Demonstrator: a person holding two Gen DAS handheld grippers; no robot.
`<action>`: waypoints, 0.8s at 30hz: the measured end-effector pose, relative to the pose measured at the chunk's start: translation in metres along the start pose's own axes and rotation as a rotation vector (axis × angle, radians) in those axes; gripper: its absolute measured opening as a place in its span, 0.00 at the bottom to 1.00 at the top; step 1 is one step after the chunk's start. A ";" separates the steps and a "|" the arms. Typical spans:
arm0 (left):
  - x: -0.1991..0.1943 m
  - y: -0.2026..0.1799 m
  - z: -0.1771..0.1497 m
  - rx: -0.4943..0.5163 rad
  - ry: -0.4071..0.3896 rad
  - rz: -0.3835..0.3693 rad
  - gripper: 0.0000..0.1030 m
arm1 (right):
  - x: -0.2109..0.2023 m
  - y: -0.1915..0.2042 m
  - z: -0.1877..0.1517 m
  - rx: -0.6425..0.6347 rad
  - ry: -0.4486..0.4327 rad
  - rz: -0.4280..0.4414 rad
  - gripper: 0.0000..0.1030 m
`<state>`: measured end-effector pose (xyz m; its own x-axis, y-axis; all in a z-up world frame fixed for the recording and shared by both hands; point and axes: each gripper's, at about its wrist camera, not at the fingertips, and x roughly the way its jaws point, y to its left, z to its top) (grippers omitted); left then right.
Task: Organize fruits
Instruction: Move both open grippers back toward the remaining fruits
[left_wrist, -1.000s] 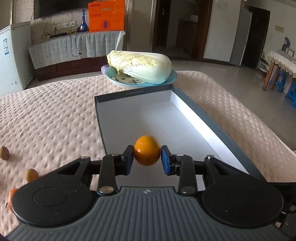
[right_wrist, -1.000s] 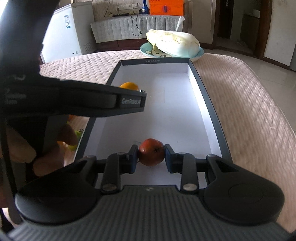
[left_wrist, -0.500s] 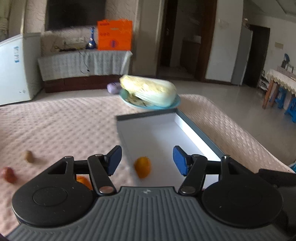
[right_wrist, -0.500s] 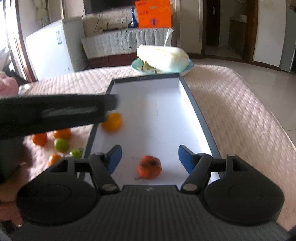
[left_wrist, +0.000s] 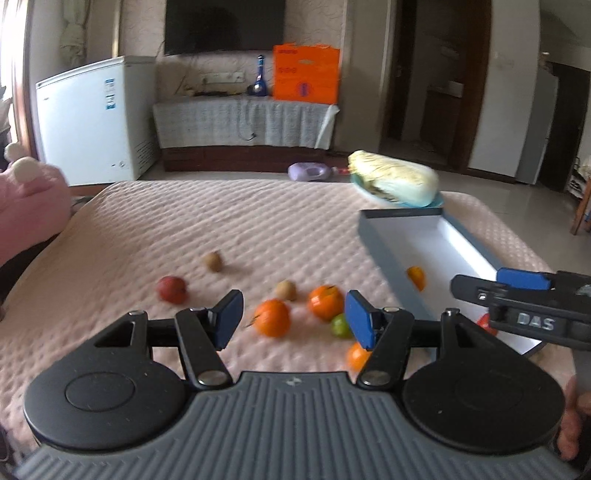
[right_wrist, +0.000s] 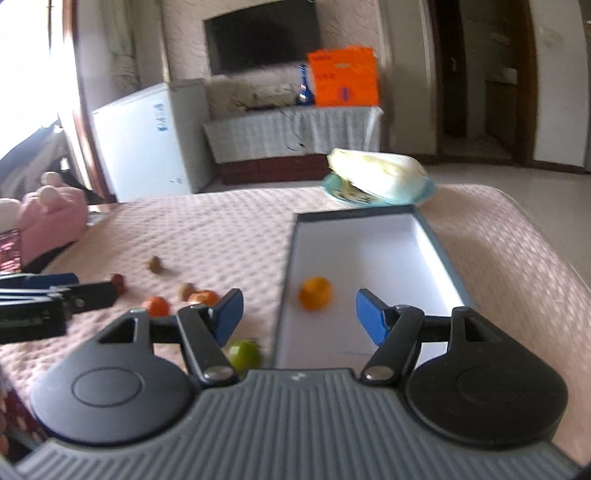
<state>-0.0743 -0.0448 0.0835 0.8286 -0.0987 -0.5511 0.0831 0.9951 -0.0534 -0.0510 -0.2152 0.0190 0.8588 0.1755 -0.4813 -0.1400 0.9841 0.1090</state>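
Both grippers, left and right, have jaws apart, holding nothing.

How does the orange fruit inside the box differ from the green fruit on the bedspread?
The orange fruit is orange and lies inside the white box; the green fruit is green and lies outside it, on the pink bedspread. The green fruit lies nearer the camera. Both are small, round and free of any hand-held gripper.

Box floor mostly bare (one orange); loose fruit crowds bedspread.

The letters "DAS" stand on the right tongs.
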 end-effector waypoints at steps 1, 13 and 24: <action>0.000 0.005 -0.001 0.003 0.002 0.013 0.65 | -0.002 0.005 -0.001 -0.003 0.002 0.013 0.67; 0.021 0.040 -0.012 -0.012 0.083 0.051 0.65 | -0.007 0.087 -0.043 -0.199 0.099 0.118 0.51; 0.019 0.059 -0.003 -0.095 0.080 0.020 0.65 | 0.029 0.081 -0.041 -0.173 0.142 0.059 0.39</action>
<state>-0.0554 0.0117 0.0671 0.7827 -0.0818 -0.6170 0.0108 0.9930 -0.1178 -0.0582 -0.1290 -0.0219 0.7702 0.2229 -0.5975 -0.2809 0.9597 -0.0040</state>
